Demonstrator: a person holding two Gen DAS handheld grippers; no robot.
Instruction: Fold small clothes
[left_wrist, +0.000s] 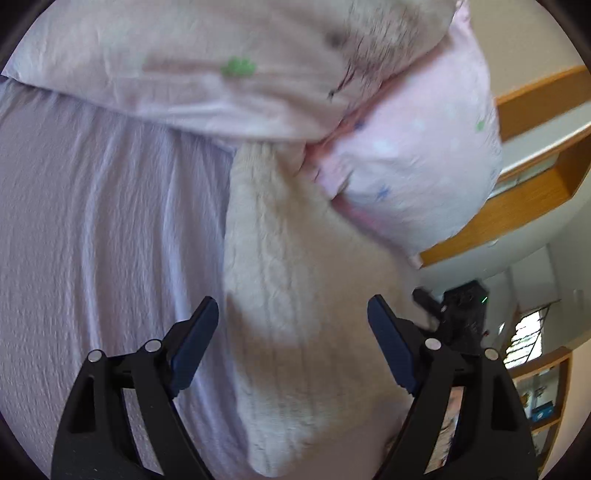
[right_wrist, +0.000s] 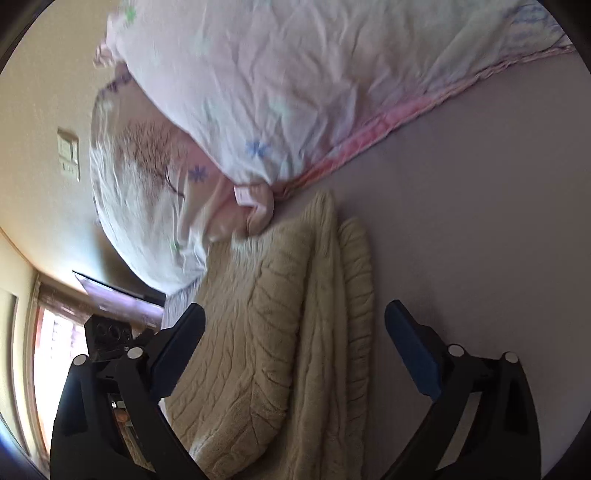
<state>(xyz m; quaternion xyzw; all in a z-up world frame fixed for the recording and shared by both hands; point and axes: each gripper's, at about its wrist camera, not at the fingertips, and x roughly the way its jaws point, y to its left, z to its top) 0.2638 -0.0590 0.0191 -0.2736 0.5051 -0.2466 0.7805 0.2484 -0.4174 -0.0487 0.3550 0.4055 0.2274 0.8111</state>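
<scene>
Both grippers, left (left_wrist: 291, 314) and right (right_wrist: 295, 317), had their fingers spread wide and holding nothing over the cream knit sweater (right_wrist: 273, 332) lying folded on the bed (right_wrist: 480, 221) beside the pillows (right_wrist: 258, 92).

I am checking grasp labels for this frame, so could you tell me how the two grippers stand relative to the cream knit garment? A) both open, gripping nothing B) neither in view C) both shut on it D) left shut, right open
A: the left gripper and the right gripper both show fingers spread wide, with the cream knit garment lying loose on the bed sheet.
</scene>
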